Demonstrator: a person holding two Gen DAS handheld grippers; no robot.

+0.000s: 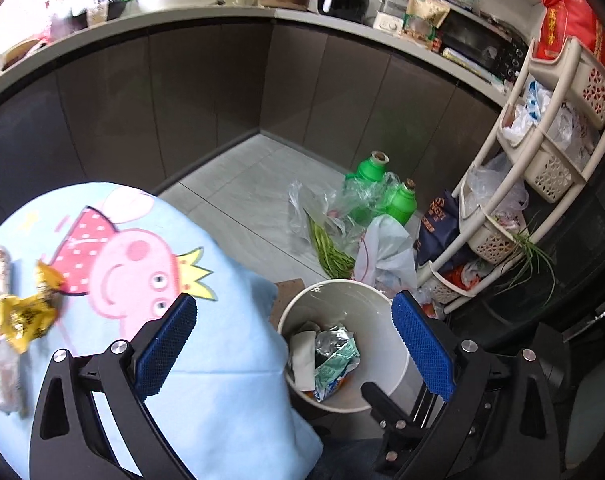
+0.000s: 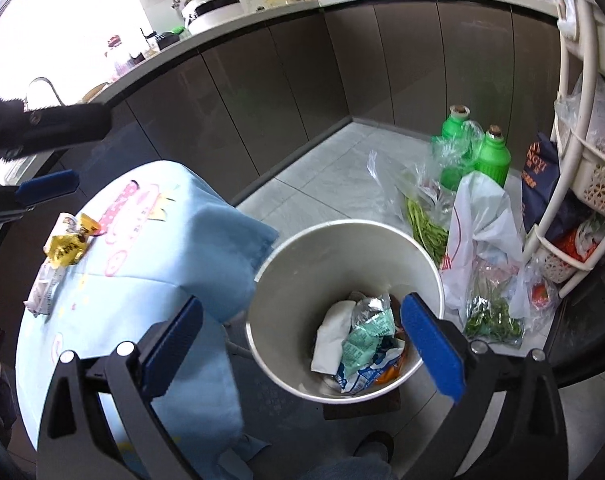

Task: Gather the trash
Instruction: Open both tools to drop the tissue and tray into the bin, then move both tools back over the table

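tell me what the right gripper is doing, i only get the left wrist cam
Observer: The right gripper is open, nothing between its pads, and the white bin sits below the gap.
Operator: anything on the floor by the bin that i'm missing
Observer: A clear bag of leafy greens lies to the right of the bin, in front of the white plastic bag.
Operator: how does my left gripper look from over there
Observer: The left gripper shows side-on at the picture's left edge, jaws wide apart, with nothing between them.
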